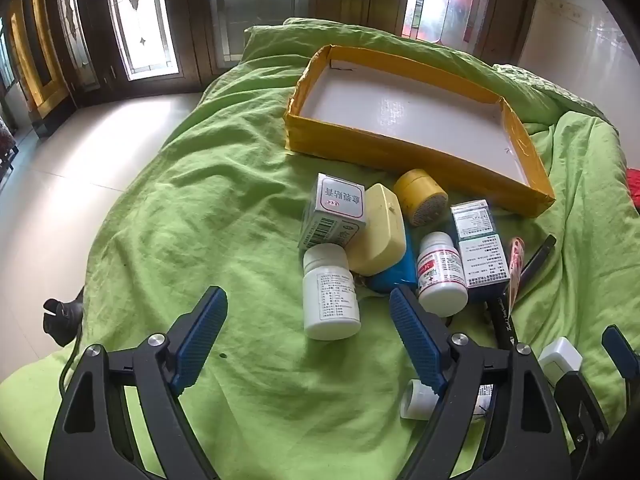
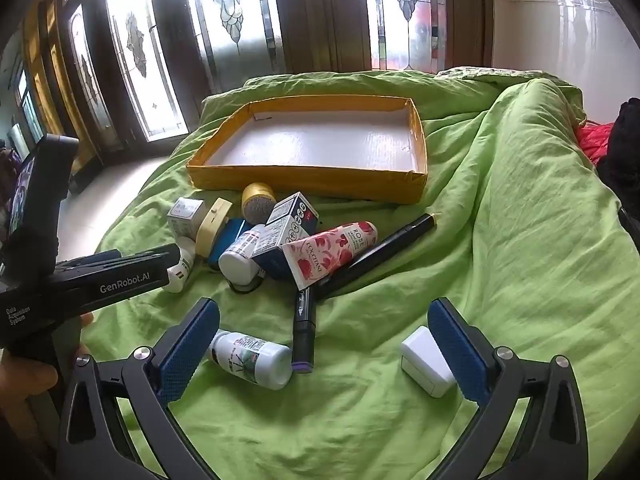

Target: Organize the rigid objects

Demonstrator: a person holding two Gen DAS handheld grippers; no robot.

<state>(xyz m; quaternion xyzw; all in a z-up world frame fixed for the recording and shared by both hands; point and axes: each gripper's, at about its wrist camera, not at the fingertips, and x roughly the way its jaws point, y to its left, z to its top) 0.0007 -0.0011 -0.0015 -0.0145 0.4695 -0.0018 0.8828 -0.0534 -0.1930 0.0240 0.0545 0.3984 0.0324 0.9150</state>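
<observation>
On the green bedspread (image 2: 500, 240) we see a loose heap of small rigid things lying just in front of a shallow yellow tray (image 2: 308, 184), whose white floor holds nothing. Within the heap, a white pill bottle (image 1: 330, 296) lies nearest our left gripper (image 1: 308, 320), with a grey-white carton (image 1: 334, 212) and a pale yellow case (image 1: 380, 236) leaning together behind it. A yellow jar (image 1: 420, 196) lies on its side close to the tray's front wall. To the right we find a second white bottle (image 1: 440, 274) with a red label, a blue-and-white carton (image 1: 478, 244), a rose-patterned tube (image 2: 332, 254) and a long black pen (image 2: 380, 254), several of them overlapping.

Apart from the heap, closer to us, a white bottle with a green label (image 2: 252, 354) lies on its side beside a black marker (image 2: 303, 332), and a small white block (image 2: 426, 360) rests just beside one pad of our right gripper (image 2: 324, 338).

Both grippers hang over the cloth with their blue pads spread wide, and we hold nothing in either. Tall doors with patterned glass (image 2: 228, 32) stand beyond the bed.
</observation>
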